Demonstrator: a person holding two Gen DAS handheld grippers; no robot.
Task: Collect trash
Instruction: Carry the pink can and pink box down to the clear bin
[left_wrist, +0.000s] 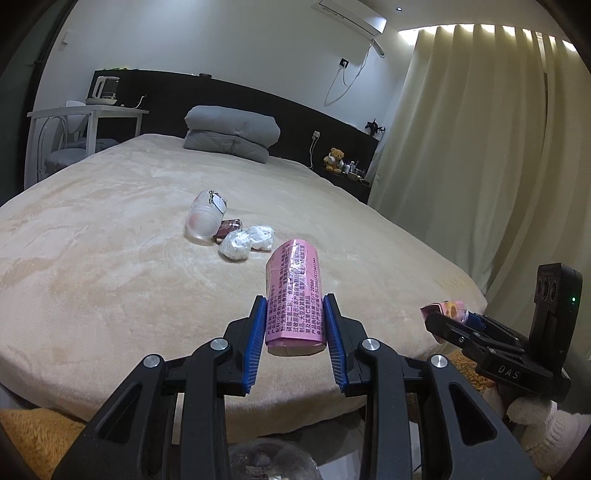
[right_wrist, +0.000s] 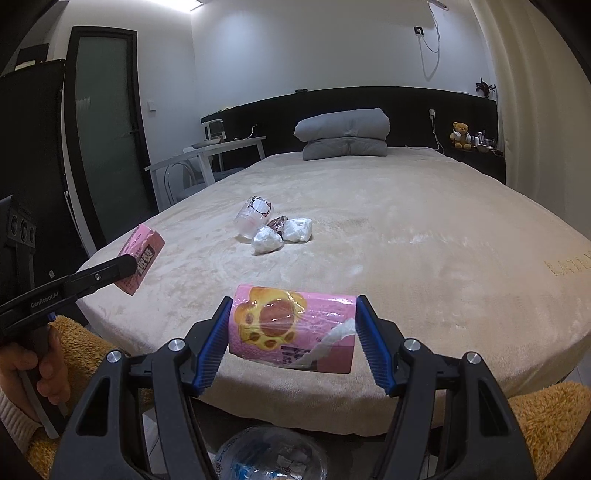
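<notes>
Left tool (left_wrist: 294, 320): pressed onto a pink snack packet (left_wrist: 293, 299), pads clamping its long sides near the lower end; the packet is held clear of the bed (left_wrist: 110, 258), end pointing away from the camera.
Right tool (right_wrist: 291, 334): pinching a second pink packet (right_wrist: 291, 328) across its short ends, printed face up, above the near edge of the bed.
Packet handling: judged light and soft; the film wrap looks slick and crushable, so a firm but modest squeeze across the flat sides should suffice. A loose white torn strip (right_wrist: 334, 338) hangs from the right-hand packet and could snag.
Remaining trash, location: clustered mid-bed, well apart from both tools.
Clear plastic cup (left_wrist: 205, 218): one, lying on its side; thin-walled, likely light and easily dented. Take hold at the rim or across the body, gently.
Crumpled white wads (left_wrist: 236, 245): two, touching each other; soft and compressible, grip anywhere.
Dark red wrapper (left_wrist: 229, 226): one, small, between the cup and the wads; flat and probably slippery, pinch at an edge.
Count summary: two pink packets in hand, four pieces on the bed.
Receptacle: a clear bag or container (right_wrist: 271, 458) with scraps inside shows below the tools at the foot of the bed; its exact form cannot be told.
Task status: judged partly done; both held packets not yet dropped.
</notes>
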